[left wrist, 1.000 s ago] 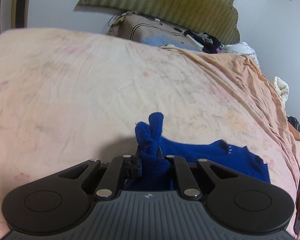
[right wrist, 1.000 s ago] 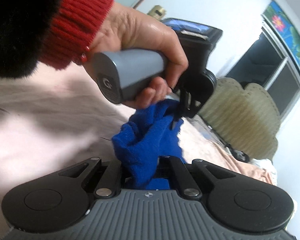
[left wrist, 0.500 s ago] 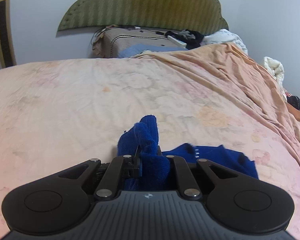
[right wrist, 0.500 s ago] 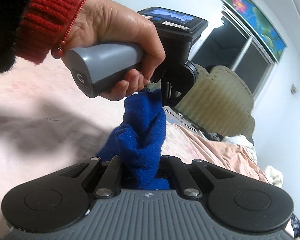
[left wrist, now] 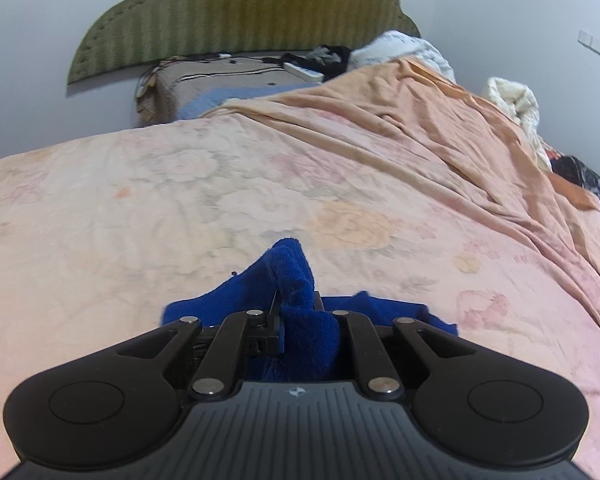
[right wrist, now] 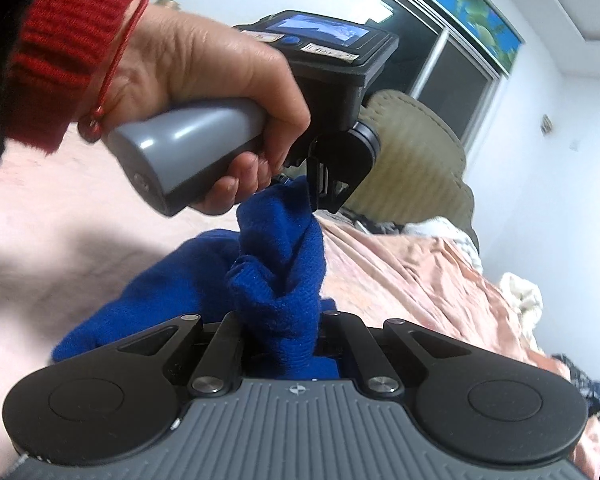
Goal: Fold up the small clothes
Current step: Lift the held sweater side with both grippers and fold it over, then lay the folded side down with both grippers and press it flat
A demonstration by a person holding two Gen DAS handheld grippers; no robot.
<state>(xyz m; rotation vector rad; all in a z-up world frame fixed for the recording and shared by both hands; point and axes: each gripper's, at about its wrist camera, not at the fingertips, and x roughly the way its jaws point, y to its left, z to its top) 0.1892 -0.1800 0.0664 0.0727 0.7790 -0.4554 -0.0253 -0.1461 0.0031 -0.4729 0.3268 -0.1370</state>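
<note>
Bedspread (left wrist: 260, 184) below; both grippers clamp blue garment (right wrist: 288, 280).

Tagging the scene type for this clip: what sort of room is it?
Almost certainly a home bedroom. The work surface is a bed under a peach floral sheet, with a green padded headboard against the wall, and rumpled white bedding lies along the bed's far edge.

A bed (left wrist: 148, 208) covered by a pale pink flowered sheet (left wrist: 340, 216) carries everything here. A creased peach blanket (left wrist: 440, 128) lies over its far right part, with a white bundle of bedding (left wrist: 512, 100) at the right edge. A brown cushion (left wrist: 220, 80) sits at the green headboard (left wrist: 240, 12), with dark clothes (left wrist: 328, 56) beside it.
</note>
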